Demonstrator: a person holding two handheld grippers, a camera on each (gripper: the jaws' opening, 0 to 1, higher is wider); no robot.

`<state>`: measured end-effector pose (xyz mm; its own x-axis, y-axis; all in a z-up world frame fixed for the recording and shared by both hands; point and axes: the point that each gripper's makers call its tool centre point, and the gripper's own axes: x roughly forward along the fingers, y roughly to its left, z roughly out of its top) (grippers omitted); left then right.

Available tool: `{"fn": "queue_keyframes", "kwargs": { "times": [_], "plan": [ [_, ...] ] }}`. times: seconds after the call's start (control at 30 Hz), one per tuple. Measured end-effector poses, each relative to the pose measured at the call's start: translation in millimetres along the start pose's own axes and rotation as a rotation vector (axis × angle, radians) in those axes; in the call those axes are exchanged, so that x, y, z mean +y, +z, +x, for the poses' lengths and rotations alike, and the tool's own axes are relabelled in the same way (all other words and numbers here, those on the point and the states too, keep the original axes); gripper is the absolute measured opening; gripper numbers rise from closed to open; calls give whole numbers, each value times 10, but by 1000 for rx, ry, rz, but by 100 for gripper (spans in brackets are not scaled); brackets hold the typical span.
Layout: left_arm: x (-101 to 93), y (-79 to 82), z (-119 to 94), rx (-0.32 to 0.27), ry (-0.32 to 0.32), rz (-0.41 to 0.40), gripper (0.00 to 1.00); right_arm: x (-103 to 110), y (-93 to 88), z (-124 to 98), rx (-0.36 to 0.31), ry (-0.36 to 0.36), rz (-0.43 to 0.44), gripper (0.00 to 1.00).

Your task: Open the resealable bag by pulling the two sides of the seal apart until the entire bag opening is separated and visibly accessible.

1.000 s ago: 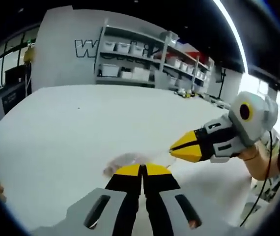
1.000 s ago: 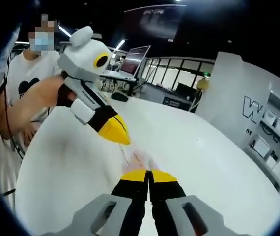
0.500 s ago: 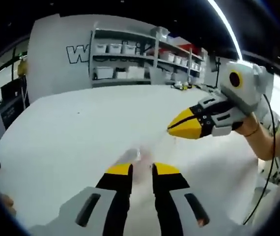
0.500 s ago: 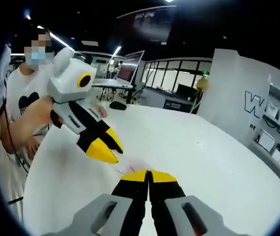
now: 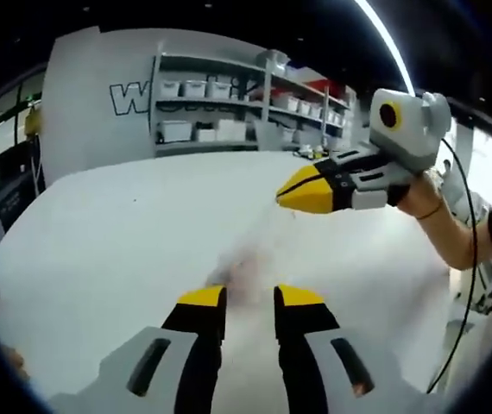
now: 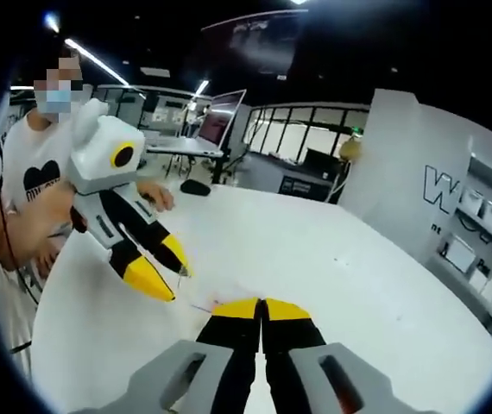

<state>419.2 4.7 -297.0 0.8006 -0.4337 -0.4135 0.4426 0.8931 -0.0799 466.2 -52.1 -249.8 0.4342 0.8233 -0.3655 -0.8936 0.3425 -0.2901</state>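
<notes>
My left tongs (image 5: 249, 297) stand apart with the clear bag (image 5: 248, 269) just ahead on the counter (image 5: 125, 233). My right tongs (image 6: 261, 306) are squeezed together, maybe pinching its edge.

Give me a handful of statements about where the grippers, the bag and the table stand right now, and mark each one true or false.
1. The left gripper has its jaws apart. True.
2. The right gripper has its jaws wide open. False: they are pressed together.
3. The clear bag sits ahead of the left gripper's tips, over the white table. True.
4. The table is dark wood. False: it is white.
5. Shelves with bins stand beyond the table. True.
</notes>
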Motion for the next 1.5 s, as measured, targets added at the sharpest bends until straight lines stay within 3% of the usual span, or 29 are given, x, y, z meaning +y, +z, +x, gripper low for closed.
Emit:
{"fn": "queue_keyframes", "kwargs": {
  "times": [0.47,0.63,1.5],
  "plan": [
    [43,-106,-8,32,1,25,28,-242,22,114,41,-63,-64,0],
    [54,-83,-17,9,3,18,28,-367,16,175,52,-81,-67,0],
    [110,-89,-11,0,9,2,28,-1297,9,672,107,-186,-37,0]
  ]
}}
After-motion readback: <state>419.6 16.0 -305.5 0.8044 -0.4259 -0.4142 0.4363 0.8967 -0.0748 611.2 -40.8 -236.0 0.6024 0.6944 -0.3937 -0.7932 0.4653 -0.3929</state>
